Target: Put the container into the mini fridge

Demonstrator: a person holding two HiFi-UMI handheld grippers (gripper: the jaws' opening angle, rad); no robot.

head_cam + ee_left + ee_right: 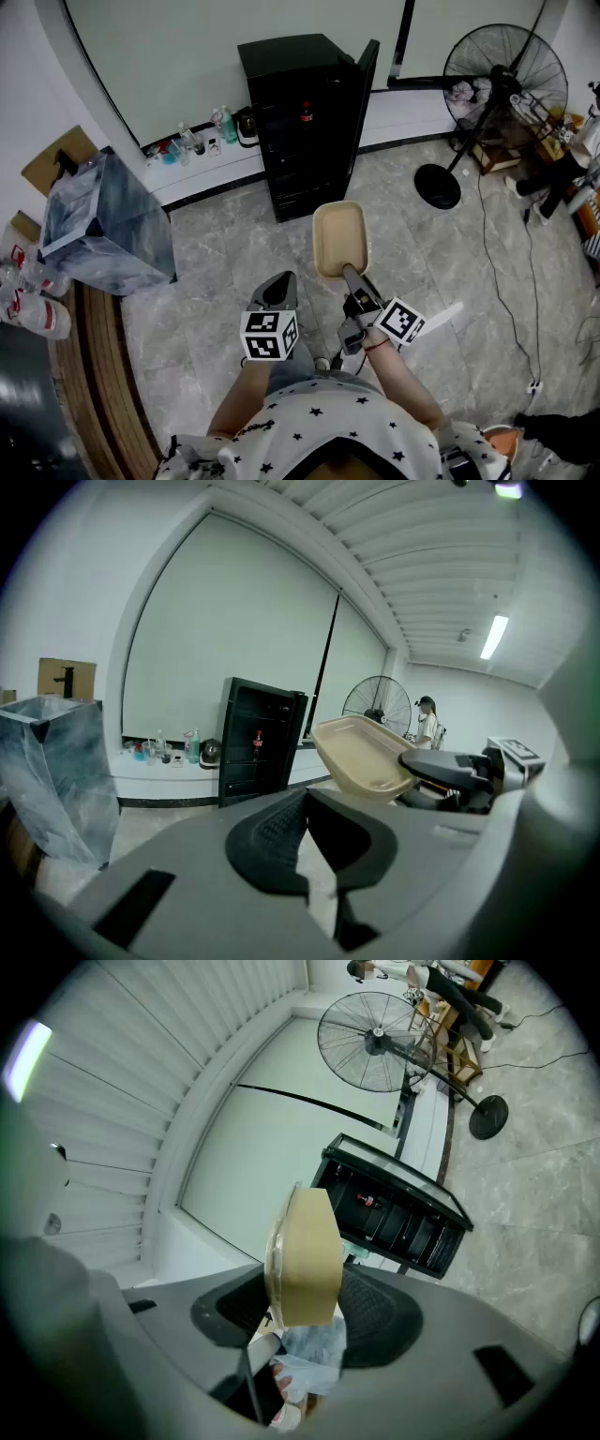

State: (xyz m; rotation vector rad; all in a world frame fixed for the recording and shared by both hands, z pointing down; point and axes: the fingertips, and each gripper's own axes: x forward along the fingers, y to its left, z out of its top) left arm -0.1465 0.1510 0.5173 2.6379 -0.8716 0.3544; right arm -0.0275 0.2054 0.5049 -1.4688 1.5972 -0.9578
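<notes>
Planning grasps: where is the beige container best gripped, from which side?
The container by its near short wall, from the person's side, as the right gripper does: the thin wall fits between its jaws, leaving the far end free toward the mini fridge.

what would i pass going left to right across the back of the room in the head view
bin lined with a plastic bag → bottles on the low ledge → black mini fridge with its door open → standing fan
</notes>
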